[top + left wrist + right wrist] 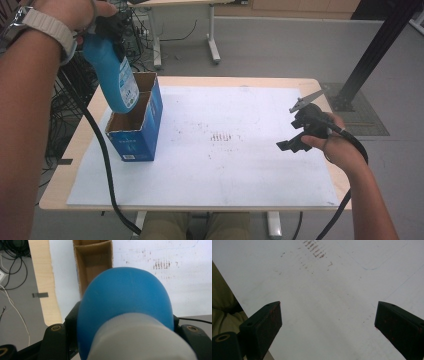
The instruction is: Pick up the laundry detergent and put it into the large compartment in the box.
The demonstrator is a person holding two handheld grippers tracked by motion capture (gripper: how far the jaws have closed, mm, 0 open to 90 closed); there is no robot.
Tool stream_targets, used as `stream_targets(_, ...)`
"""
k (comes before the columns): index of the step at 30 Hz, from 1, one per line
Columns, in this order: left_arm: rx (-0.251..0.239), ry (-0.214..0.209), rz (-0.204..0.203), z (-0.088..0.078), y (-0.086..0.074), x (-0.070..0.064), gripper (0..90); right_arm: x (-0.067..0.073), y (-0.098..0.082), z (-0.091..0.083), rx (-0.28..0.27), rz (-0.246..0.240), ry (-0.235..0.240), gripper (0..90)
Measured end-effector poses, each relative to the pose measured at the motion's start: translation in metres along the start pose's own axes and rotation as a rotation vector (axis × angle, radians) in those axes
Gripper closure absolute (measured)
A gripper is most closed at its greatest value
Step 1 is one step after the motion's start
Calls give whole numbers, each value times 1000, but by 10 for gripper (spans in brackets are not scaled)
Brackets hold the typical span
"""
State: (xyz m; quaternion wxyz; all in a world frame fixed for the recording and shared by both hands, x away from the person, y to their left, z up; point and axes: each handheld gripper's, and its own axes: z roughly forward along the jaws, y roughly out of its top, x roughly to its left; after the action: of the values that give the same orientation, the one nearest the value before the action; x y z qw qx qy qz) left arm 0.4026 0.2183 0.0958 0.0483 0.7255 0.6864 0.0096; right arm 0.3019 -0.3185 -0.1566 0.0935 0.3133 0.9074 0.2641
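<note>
A blue plastic bottle (pixel 112 70) with a pale label hangs base down and slightly tilted, its base just above the open top of a blue cardboard box (pixel 135 142). My left gripper (pixel 105 35) is shut on the bottle's upper end, up at the far left. In the left gripper view the bottle (pixel 125 302) bulges between the two black jaws of that gripper (pixel 125 332), with the box's brown inside (pixel 93 262) beyond it. My right gripper (pixel 296 132) hovers open over the right side of the white board; nothing lies between the jaws of this gripper (pixel 328 322).
The white board (pixel 225 165) covers most of the wooden table (pixel 70 150), with faint dark scuff marks (pixel 220 136) near its middle. A black cable (pixel 105 165) trails from the left gripper across the table's left edge. Cables and desk legs stand on the floor behind.
</note>
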Motion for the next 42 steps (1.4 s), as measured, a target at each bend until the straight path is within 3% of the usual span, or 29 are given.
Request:
stream_targets(18, 0, 15, -36, 15, 8, 11, 392, -3, 1, 7, 7, 4, 10, 73)
stream_targets(42, -6, 36, -44, 33, 20, 18, 392, -11, 1, 11, 9, 15, 16, 73)
